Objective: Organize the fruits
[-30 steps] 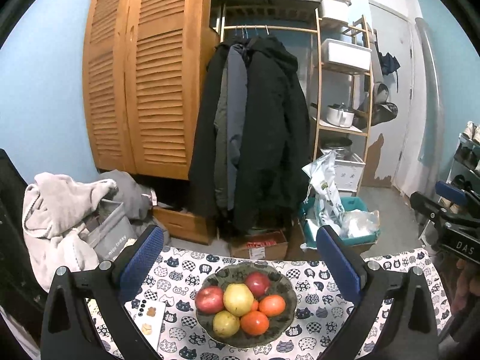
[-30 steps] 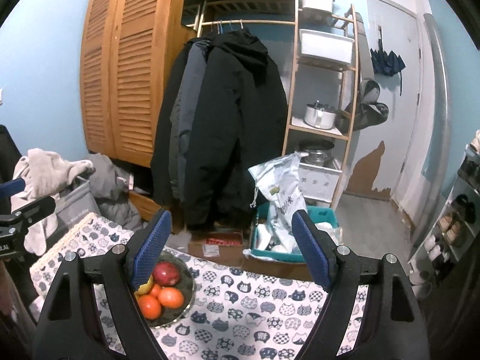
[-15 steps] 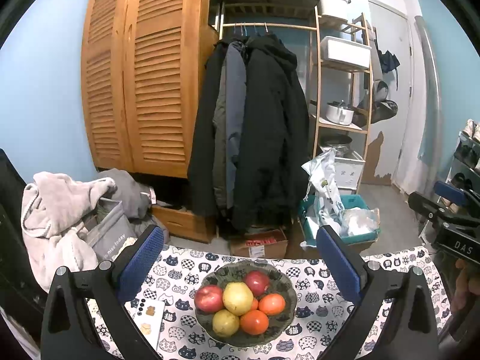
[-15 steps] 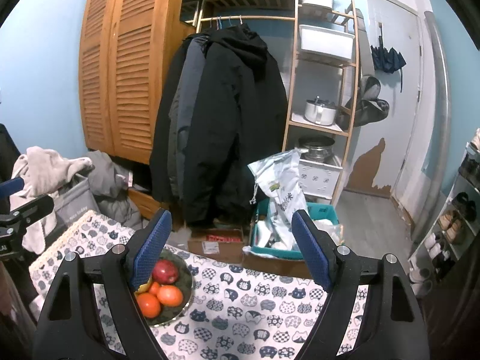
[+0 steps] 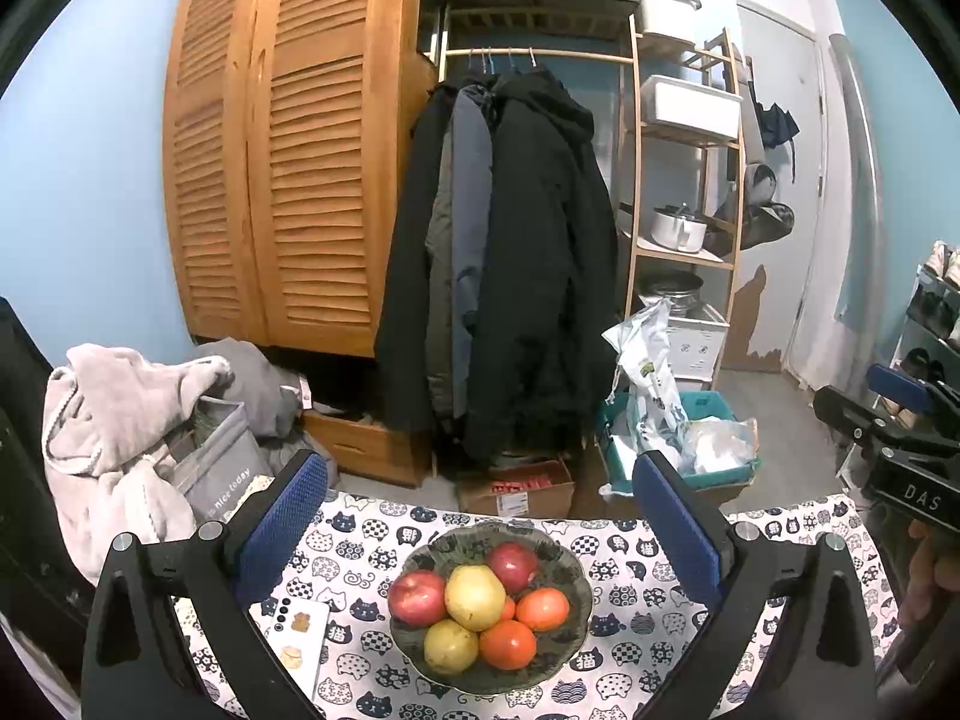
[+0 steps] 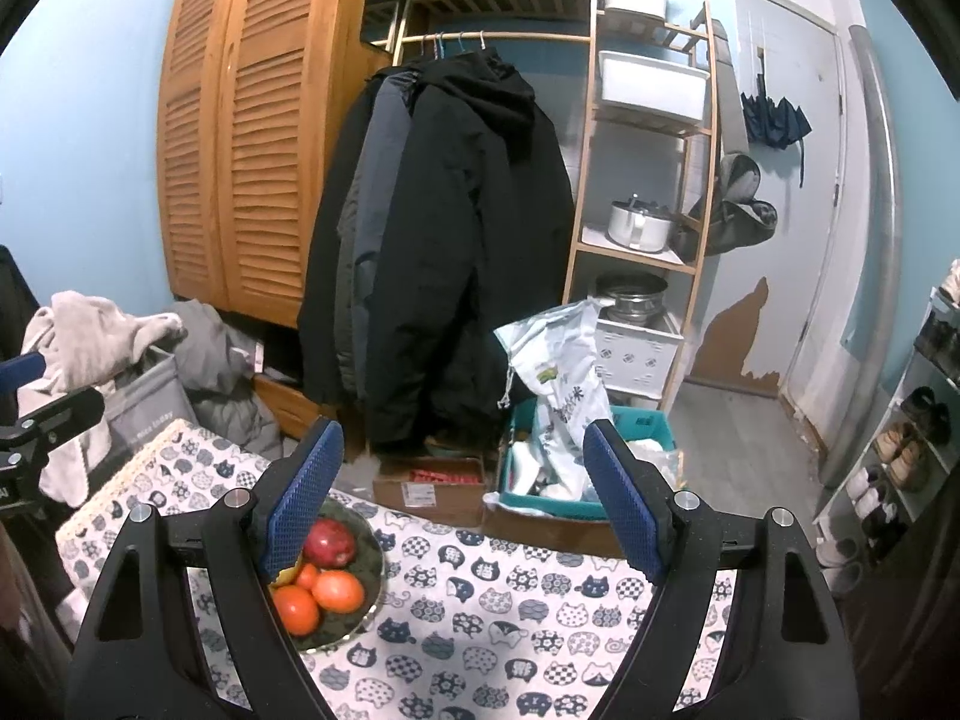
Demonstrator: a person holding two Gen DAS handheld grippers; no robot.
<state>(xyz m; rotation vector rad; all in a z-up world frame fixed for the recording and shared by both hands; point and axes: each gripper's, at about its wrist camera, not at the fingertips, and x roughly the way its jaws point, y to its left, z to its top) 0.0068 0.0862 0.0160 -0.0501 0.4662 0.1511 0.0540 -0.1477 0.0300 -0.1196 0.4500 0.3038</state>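
The fruits already sit heaped in the bowl [image 5: 576,564] on the cat-print tablecloth [image 5: 624,654]: two red apples, two yellow pears, some orange ones. No fruit lies outside the bowl, so little seems left. The left gripper [image 5: 480,516] and right gripper [image 6: 462,480] hang wide open above it, holding nothing.

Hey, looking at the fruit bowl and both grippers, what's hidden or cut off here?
- Right wrist view: the bowl's left half sits behind the right gripper's left finger; the yellow fruit barely shows.
- Left wrist view: a small orange fruit is mostly buried under the others.
- Left wrist view: the phone's lower end is hidden behind the left gripper's finger.
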